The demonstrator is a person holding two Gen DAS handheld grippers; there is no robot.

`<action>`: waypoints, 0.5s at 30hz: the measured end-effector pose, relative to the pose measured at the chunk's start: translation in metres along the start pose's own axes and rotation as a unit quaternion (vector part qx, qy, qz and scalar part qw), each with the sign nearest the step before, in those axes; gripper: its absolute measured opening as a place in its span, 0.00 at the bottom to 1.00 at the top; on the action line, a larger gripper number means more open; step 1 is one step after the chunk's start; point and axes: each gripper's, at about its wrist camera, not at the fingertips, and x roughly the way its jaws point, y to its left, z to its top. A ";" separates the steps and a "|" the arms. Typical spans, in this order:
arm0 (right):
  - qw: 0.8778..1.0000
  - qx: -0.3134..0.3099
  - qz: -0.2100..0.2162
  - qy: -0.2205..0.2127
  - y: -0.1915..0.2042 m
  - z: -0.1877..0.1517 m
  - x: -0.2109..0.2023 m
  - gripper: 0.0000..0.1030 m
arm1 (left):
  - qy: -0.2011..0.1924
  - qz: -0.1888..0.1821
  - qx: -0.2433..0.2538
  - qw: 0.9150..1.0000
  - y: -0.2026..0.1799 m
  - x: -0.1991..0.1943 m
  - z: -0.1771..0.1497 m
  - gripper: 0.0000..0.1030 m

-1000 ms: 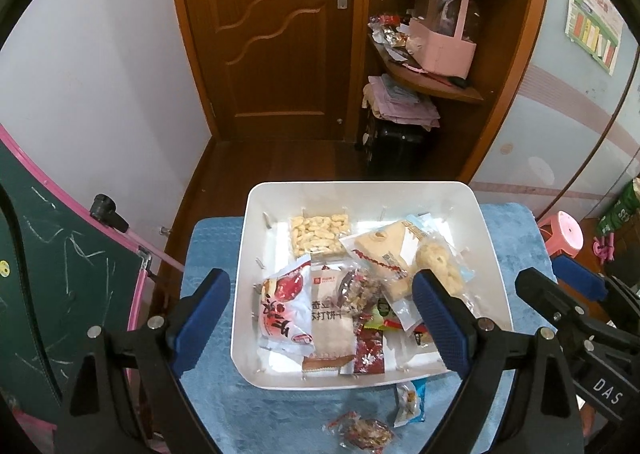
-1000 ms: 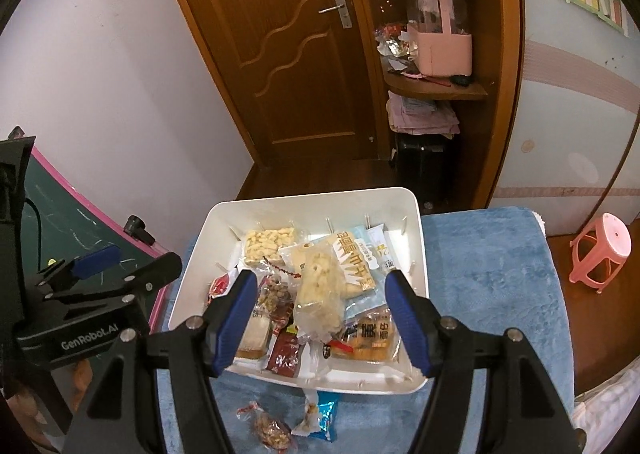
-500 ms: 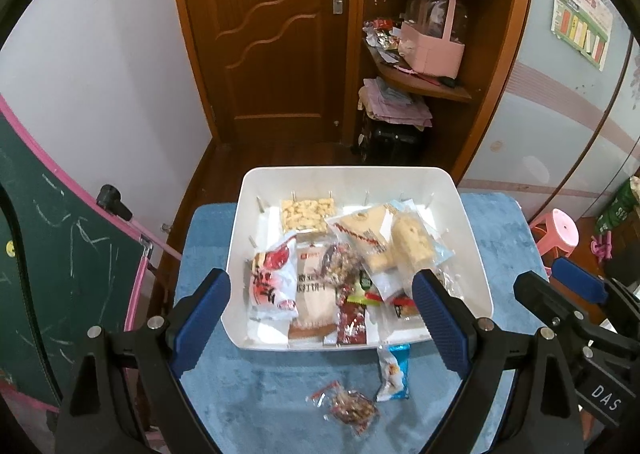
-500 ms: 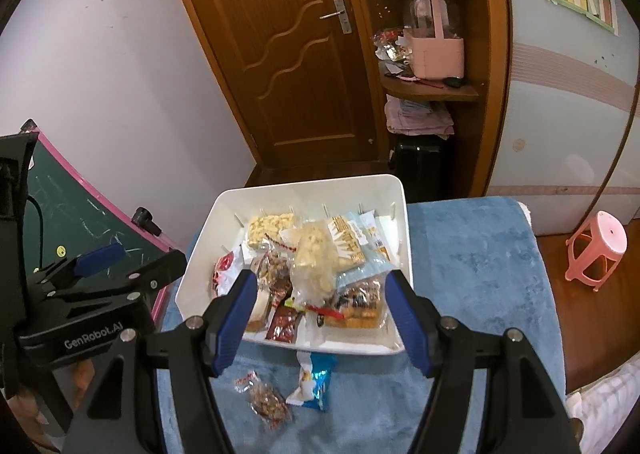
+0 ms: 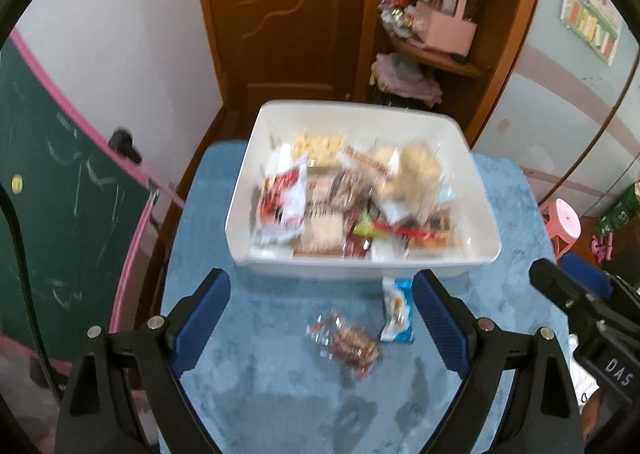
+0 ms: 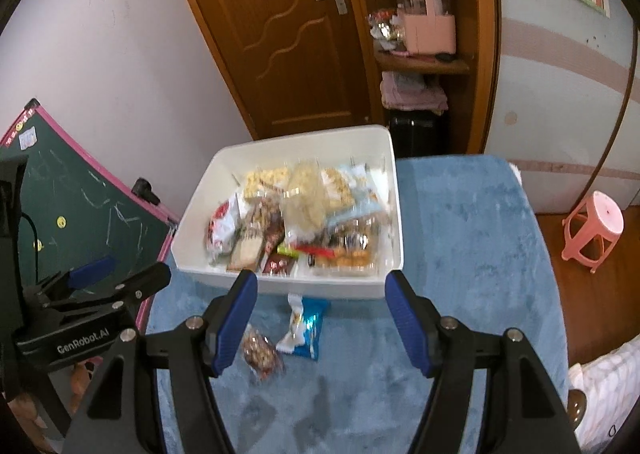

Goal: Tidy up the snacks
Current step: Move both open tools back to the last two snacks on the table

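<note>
A white bin [image 5: 362,266] [image 6: 288,284] full of packaged snacks stands on a blue cloth-covered table [image 5: 280,386]. Two loose packets lie on the cloth in front of it: a clear packet of nuts [image 5: 348,344] [image 6: 261,352] and a blue and white packet [image 5: 396,312] [image 6: 304,328]. My left gripper [image 5: 322,324] is open and empty above the cloth, with the nut packet between its fingers. My right gripper [image 6: 322,320] is open and empty, with the blue packet between its fingers. Each gripper shows at the edge of the other's view.
A green chalkboard with a pink frame [image 5: 60,214] leans at the table's left side. A wooden door [image 5: 280,14] and corner shelves with a pink basket [image 5: 444,26] stand behind. A pink stool [image 6: 596,226] stands on the floor at the right.
Both grippers have pulled back from the bin and stayed open. The bin now sits farther away in both views, and the two loose packets have come fully into view.
</note>
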 end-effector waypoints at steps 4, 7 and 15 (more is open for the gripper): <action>1.000 0.005 0.007 0.023 -0.001 -0.015 0.014 0.65 | 0.031 0.003 -0.022 0.999 0.008 0.022 -0.027 0.89; 0.999 0.012 0.017 0.043 -0.001 -0.026 0.030 0.65 | 0.055 0.000 -0.039 0.998 0.012 0.042 -0.045 0.89; 0.992 0.068 0.044 0.097 -0.011 -0.042 0.077 0.65 | 0.111 -0.041 -0.112 0.987 0.022 0.100 -0.080 0.89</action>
